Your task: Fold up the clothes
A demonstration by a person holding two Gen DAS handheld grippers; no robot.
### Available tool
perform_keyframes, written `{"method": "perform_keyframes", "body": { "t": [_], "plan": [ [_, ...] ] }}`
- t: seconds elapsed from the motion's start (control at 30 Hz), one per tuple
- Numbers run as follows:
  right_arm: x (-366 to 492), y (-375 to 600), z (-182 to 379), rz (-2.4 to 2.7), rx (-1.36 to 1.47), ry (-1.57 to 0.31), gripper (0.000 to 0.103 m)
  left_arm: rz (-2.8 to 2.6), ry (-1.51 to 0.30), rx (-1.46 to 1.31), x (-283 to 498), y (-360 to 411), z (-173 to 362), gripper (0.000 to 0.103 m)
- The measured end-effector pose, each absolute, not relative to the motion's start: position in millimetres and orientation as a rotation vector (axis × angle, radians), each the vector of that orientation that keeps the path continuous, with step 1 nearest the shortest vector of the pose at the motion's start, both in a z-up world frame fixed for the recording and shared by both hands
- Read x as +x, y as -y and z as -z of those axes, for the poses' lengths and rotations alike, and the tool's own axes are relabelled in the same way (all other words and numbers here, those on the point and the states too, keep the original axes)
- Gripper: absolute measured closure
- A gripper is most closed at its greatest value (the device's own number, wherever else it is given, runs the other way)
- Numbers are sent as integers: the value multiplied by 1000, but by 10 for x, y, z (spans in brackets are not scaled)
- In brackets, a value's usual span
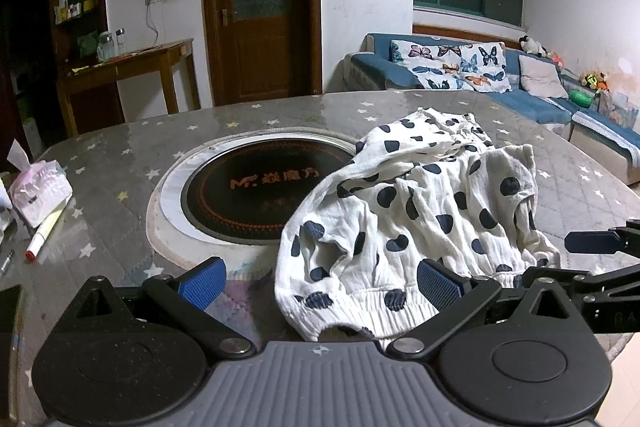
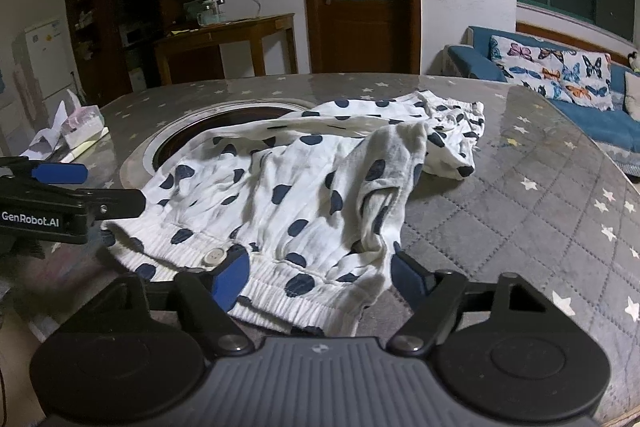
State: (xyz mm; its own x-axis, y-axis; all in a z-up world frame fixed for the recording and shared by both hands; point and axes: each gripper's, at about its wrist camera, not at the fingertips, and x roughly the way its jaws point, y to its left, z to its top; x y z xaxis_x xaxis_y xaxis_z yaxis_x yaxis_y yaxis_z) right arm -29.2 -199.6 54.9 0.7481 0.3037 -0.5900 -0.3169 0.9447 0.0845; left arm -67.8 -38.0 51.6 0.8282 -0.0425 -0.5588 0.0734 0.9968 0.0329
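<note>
A white garment with dark blue polka dots [image 1: 416,211] lies crumpled on the grey star-patterned table; it also shows in the right wrist view [image 2: 296,195]. Its elastic hem with a white button [image 2: 214,256] faces me at the near edge. My left gripper [image 1: 320,285] is open, its blue pads either side of the hem's left end. My right gripper [image 2: 320,279] is open, pads straddling the hem's right part. Each gripper appears in the other's view, the right one [image 1: 592,242] and the left one [image 2: 60,174].
A round black induction plate [image 1: 256,191] is set in the table middle, partly under the garment. A tissue pack [image 1: 38,191] and a marker pen [image 1: 46,233] lie at the left. A blue sofa [image 1: 520,87], a wooden side table and a door stand behind.
</note>
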Motion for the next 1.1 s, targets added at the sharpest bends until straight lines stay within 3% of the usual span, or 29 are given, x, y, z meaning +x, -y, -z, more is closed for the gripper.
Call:
{"method": "perform_keyframes", "body": {
  "t": [0.13,0.4,0.77,0.97,1.0,1.1],
  "plan": [
    [-216,2055,-559,-331,-5,-648,32,73,-597,69,-583,422,-535,0],
    [47,2124,-515,-327,24,-685,34,92,-621,100,-280,518,-541,2],
    [317,2185,-368,-357,50,-750,49,14,-700,108,196,303,-335,17],
    [492,2207,-374,-355,73,-748,52,56,-698,121,460,301,-347,19],
    [511,2213,-371,-355,78,-749,56,61,-698,124,505,306,-348,20],
    [557,2232,-361,-355,89,-756,70,83,-721,120,647,289,-312,39]
  ]
}}
